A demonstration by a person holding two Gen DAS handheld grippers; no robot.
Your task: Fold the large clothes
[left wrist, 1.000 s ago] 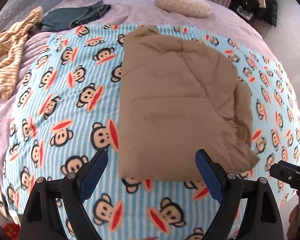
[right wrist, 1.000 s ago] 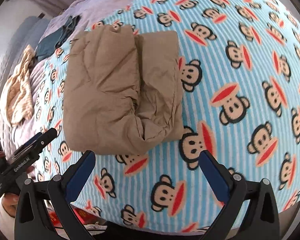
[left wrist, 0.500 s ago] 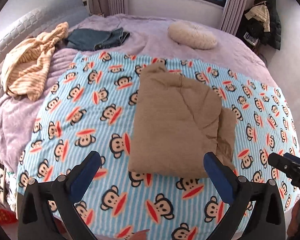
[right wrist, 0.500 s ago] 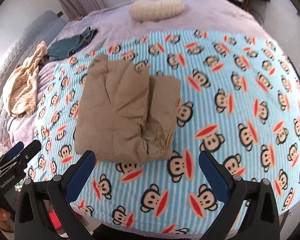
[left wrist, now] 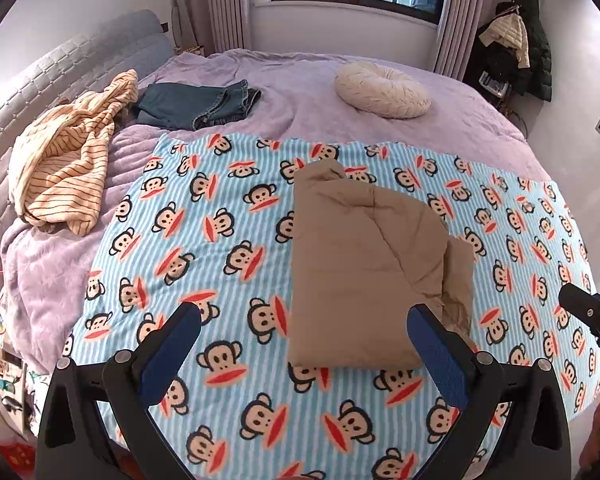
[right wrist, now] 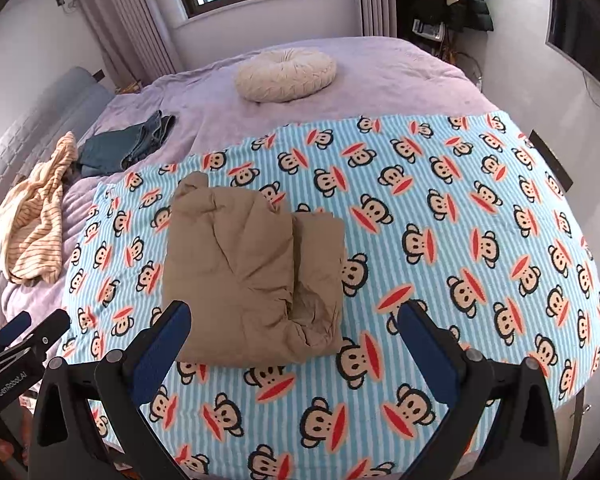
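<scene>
A tan padded garment (left wrist: pixel 364 268) lies folded into a thick rectangle on the blue monkey-print blanket (left wrist: pixel 220 240); it also shows in the right wrist view (right wrist: pixel 248 268). My left gripper (left wrist: pixel 304 340) is open and empty, held above the blanket's near edge, short of the garment. My right gripper (right wrist: pixel 292 332) is open and empty, also back from the garment's near edge. Each gripper shows at the edge of the other's view, the right one (left wrist: pixel 588 316) and the left one (right wrist: pixel 24 340).
A striped yellow garment (left wrist: pixel 64 160) and folded jeans (left wrist: pixel 196 104) lie on the purple bedspread at the left. A round cream cushion (left wrist: pixel 380 90) sits at the back. Coats hang on a rack (left wrist: pixel 512 40) by the window. A padded headboard (left wrist: pixel 60 68) runs along the left.
Both grippers have pulled up and back from the folded garment, so the whole bed and room come into view. The garment lies unchanged.
</scene>
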